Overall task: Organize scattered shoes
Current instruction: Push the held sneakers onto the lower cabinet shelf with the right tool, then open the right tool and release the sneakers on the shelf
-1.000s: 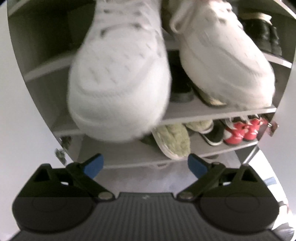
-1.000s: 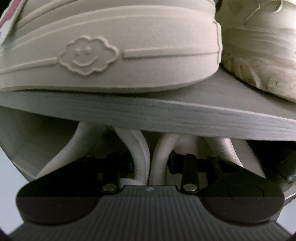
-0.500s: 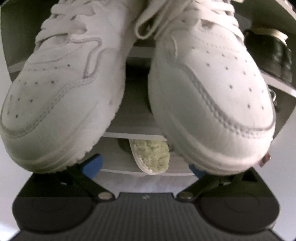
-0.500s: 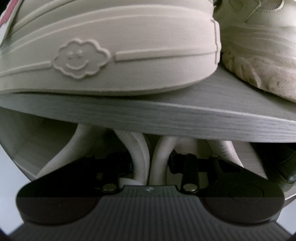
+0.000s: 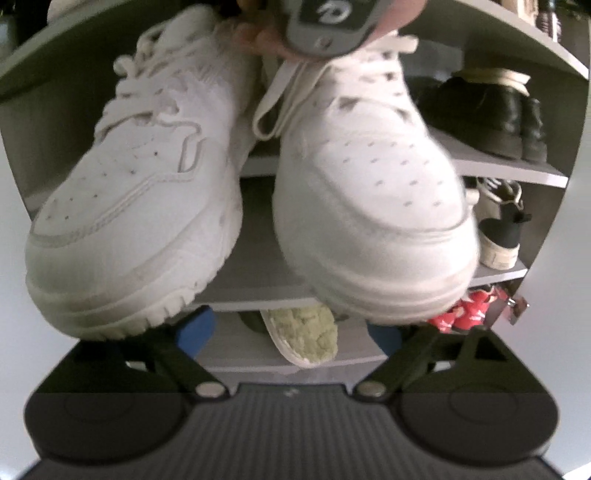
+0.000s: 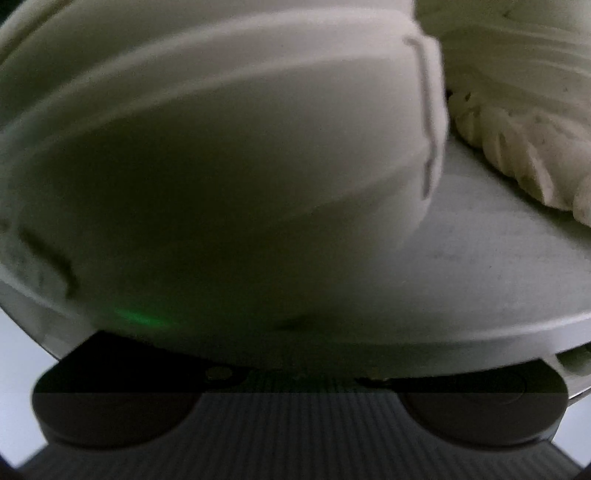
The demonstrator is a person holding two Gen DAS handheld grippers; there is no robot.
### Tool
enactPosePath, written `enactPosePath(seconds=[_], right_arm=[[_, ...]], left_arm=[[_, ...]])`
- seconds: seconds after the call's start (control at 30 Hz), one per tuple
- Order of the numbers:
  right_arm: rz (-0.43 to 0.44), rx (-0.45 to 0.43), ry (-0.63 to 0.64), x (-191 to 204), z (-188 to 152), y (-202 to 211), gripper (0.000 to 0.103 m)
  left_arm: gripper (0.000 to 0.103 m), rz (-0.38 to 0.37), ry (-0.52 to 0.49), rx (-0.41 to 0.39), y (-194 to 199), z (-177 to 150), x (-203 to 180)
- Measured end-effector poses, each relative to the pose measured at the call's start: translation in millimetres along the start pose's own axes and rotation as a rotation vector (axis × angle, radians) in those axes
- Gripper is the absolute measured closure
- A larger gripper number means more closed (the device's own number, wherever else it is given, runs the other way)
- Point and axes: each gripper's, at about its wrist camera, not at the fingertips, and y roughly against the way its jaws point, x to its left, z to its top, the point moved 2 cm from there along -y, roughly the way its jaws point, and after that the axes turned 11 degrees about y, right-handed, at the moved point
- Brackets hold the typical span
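Sneakers (image 5: 251, 199), a white pair, hang toes-out before the shoe rack (image 5: 509, 170), gripped from above by the other tool (image 5: 332, 18); its jaws are hidden. The left gripper (image 5: 288, 332) gapes, empty. A loose lace (image 5: 273, 99) could snag the shelf edge, and a weak grip might drop one.

Support: grey shoe rack (image 5: 509, 171), open shelves | upper shelf: black shoes (image 5: 491, 110) | middle shelf: black-and-cream sneaker (image 5: 500, 229) | lower shelf: upturned green-soled shoe (image 5: 306, 338), red shoes (image 5: 467, 314) | right wrist view: grey shelf board (image 6: 491, 277), cream shoes resting on it
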Motion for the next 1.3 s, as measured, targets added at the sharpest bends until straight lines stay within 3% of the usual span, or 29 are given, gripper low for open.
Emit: enactPosePath(seconds=[0.2, 0.33, 0.7, 0.97, 1.13, 1.17, 1.23, 1.3], right_arm=[[0.013, -0.074, -0.001, 7.5, -5.0, 17.4, 0.018], [-0.033, -0.128, 0.046, 13.8, -13.5, 34.1, 0.018], [0.059, -0.199, 0.074, 26.5, -38.0, 71.1, 0.018], [0.096, -0.271, 0.116, 40.2, -67.6, 126.6, 0.018], [0.122, -0.264, 0.016, 29.8, -107.6, 170.0, 0.018], [0.123, -0.254, -0.010, 3.5, -100.6, 154.1, 0.018], [0.149, -0.200, -0.180, -83.1, -111.7, 177.4, 0.018], [0.194, -0.153, -0.353, -92.2, -144.8, 173.7, 0.018]], left_arm=[[0.010, 0.014, -0.049, -0.030, 15.8, 8.0, 1.5], [0.008, 0.005, -0.029, -0.035, 25.0, 21.9, 5.9], [0.011, 0.006, -0.079, -0.028, 28.0, 27.8, 9.9], [0.010, -0.016, -0.102, -0.051, 36.9, 37.7, 16.5], [0.011, -0.017, -0.125, -0.055, 39.6, 43.2, 18.9], [0.011, -0.021, -0.128, -0.052, 42.0, 44.4, 21.8], [0.011, -0.029, -0.135, -0.045, 45.1, 46.0, 25.9], [0.011, -0.033, -0.147, -0.044, 46.3, 46.5, 27.5]])
